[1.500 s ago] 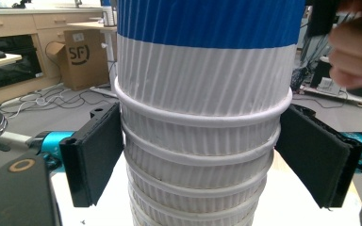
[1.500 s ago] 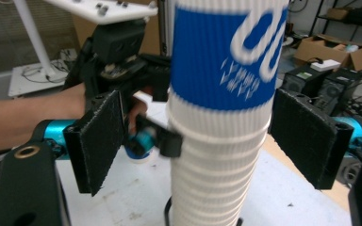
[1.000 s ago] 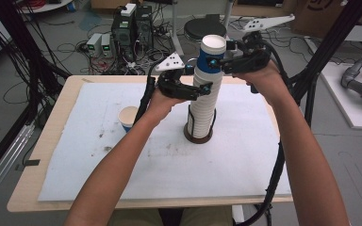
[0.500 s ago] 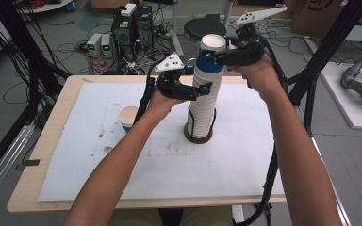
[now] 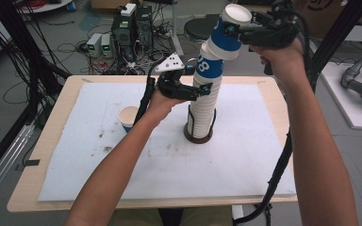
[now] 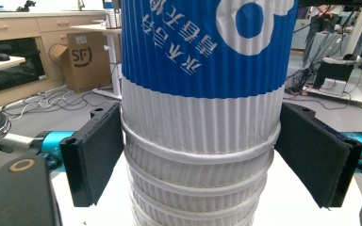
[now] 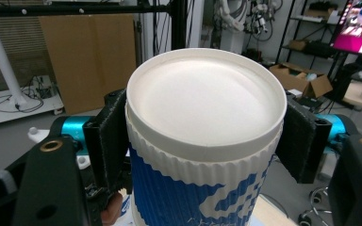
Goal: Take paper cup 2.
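My right gripper's (image 5: 232,29) black padded fingers (image 7: 109,136) have just clamped shut on the top blue-and-white ribbed paper cup (image 5: 226,35), and it now sits tilted, higher than a second ago, peeling up off the tall stack of nested ribbed paper cups (image 5: 203,106). In the high view, my left gripper (image 5: 202,89) sits part-way up that stack, which stands in a dark round holder (image 5: 198,137) on the white sheet; a lone small paper cup (image 5: 127,117) waits to the left. In the left gripper view, its pads flank the stack and look close against it, though I can't tell whether they press. In the right gripper view, the cup's white bottom (image 7: 202,101) faces me, pinched both sides. I judge the separation underway.
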The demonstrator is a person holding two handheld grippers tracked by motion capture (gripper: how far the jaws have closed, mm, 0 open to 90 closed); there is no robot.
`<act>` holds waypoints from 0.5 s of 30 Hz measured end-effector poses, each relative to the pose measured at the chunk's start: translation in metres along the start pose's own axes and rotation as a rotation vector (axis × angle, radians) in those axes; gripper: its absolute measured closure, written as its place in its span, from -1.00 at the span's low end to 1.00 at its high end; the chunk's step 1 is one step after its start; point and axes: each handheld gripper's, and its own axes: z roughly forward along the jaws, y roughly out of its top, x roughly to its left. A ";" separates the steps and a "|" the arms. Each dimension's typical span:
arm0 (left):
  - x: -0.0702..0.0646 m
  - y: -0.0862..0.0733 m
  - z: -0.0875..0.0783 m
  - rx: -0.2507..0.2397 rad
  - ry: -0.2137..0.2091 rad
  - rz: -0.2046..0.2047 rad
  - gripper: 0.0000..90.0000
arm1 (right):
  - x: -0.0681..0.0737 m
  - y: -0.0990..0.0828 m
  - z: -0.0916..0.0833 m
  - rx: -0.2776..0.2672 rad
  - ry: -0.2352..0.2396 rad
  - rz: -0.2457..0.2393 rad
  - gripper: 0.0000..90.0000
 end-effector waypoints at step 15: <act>-0.002 0.001 -0.001 0.008 0.015 -0.006 -0.63 | 0.018 -0.040 -0.054 -0.008 0.006 -0.056 -0.37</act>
